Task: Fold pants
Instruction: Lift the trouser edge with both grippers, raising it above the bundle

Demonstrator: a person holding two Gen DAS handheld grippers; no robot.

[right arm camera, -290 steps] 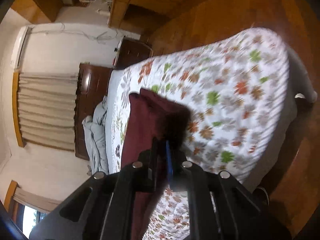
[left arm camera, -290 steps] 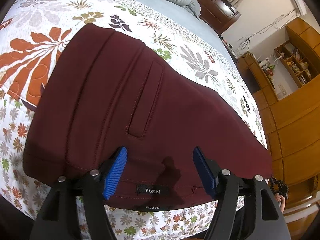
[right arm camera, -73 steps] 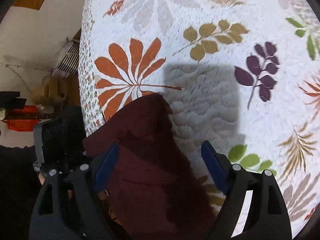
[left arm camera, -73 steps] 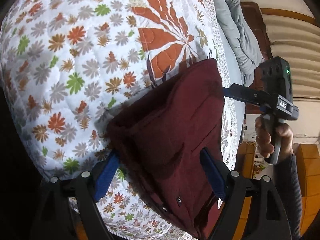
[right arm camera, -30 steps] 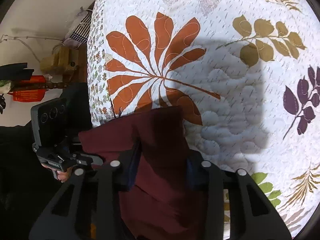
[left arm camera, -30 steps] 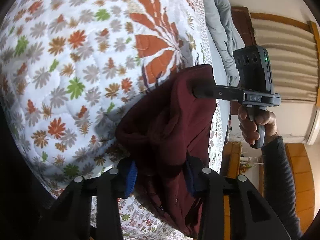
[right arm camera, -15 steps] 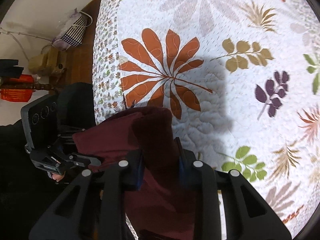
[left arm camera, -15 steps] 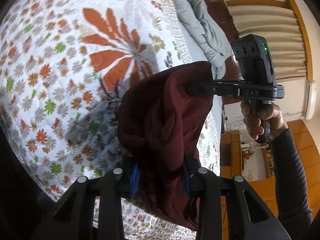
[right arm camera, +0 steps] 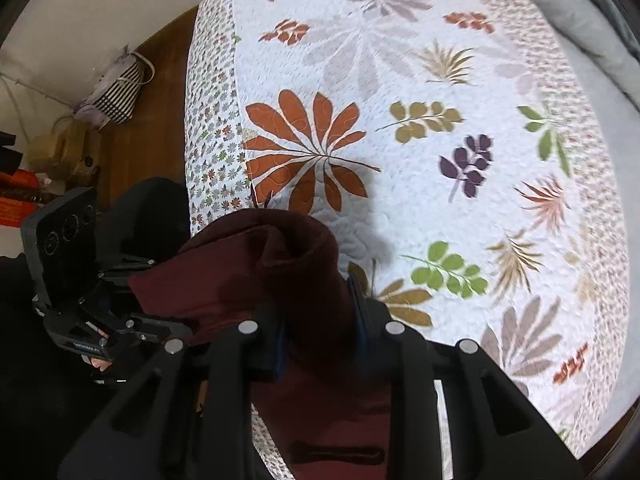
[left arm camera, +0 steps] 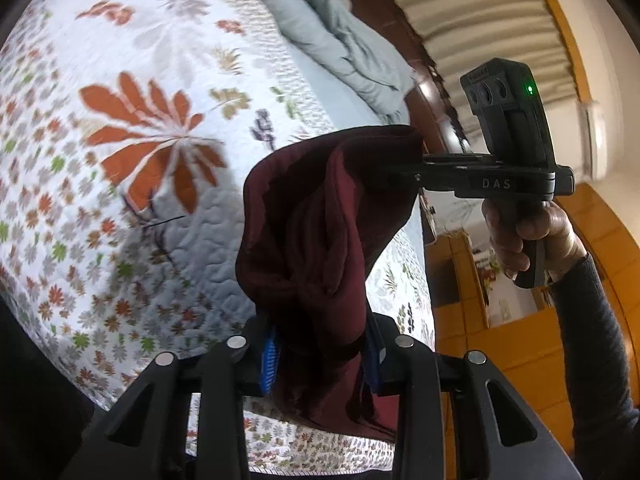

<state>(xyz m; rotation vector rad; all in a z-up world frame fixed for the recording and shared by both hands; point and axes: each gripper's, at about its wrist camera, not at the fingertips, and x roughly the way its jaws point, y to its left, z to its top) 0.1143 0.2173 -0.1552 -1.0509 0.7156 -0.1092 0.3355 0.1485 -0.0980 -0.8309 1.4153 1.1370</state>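
**Left wrist view: pants lifted off bed, two-point hold**

Item: maroon pants (left arm camera: 316,240), bunched, hanging above the floral quilt (left arm camera: 132,80) of the bed, near its edge.
Handling advice: judged mid-lift; keep both held corners level and apart so the cloth hangs flat before laying it over.
Left hand-held gripper (left arm camera: 320,354): jaws narrowed, clamped on the lower fold.
Right hand-held gripper (right arm camera: 318,336): likewise pinching the upper edge.

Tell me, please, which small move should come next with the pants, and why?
Probably carry the pants sideways over the bare quilt and lower them flat. Both the left gripper and the right gripper are shut on bunched maroon cloth, and the bundle hangs above the bed, so it cannot be folded further in the air.
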